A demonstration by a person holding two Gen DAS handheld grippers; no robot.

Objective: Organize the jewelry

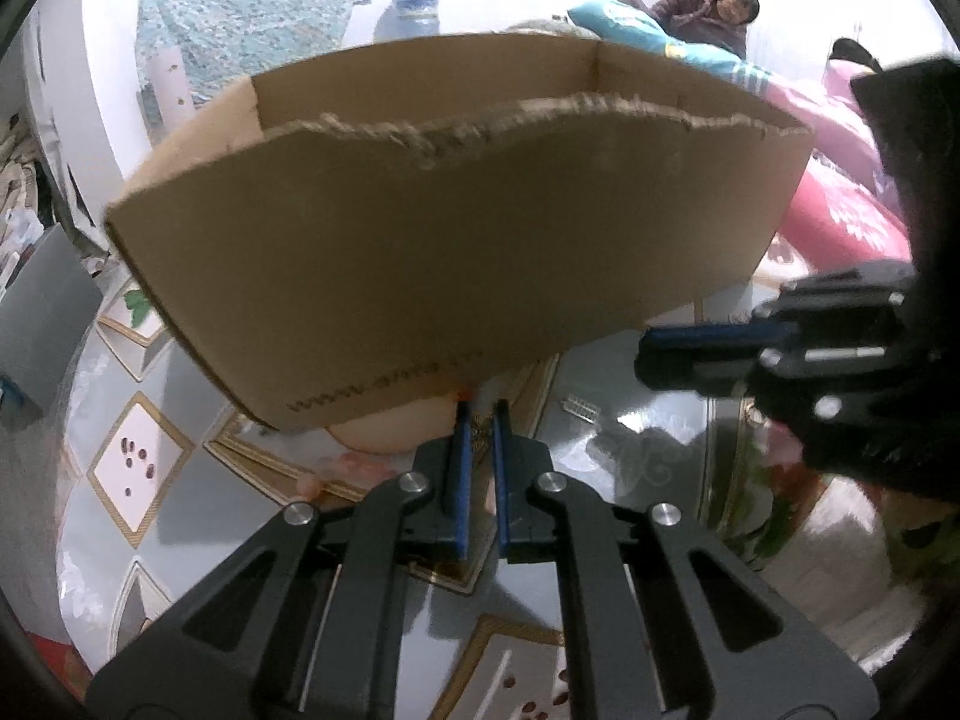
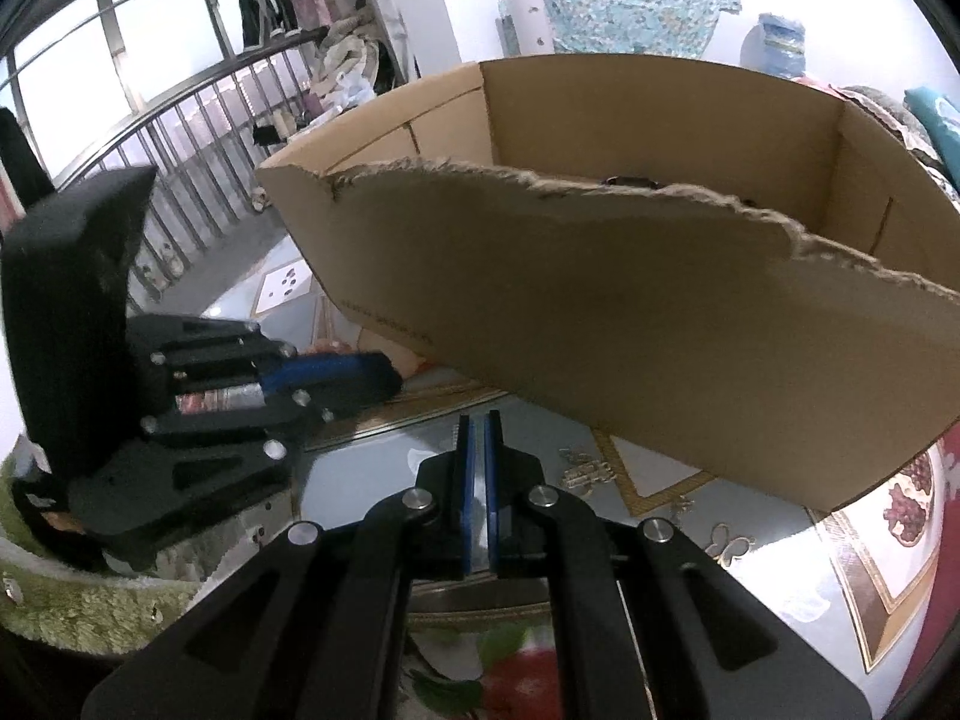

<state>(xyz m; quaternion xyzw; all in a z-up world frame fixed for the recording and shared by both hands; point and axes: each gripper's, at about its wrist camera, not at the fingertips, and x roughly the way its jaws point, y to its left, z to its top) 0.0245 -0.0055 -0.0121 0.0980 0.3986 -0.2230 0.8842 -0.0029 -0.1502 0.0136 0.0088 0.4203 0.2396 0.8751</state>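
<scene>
A brown cardboard box with a torn front rim stands on the patterned table right ahead of both grippers; it also fills the right wrist view. My left gripper has its blue pads close together on a small gold piece of jewelry near the box's lower edge. My right gripper is shut with nothing between its pads. Gold jewelry pieces lie on the table just right of it. A small silver comb-like clip lies on the glossy table.
The table has a glossy cloth with diamond and fruit patterns. A green fluffy mat lies at the left. A metal railing and hanging clothes stand behind. A person sits in the background beside pink bedding.
</scene>
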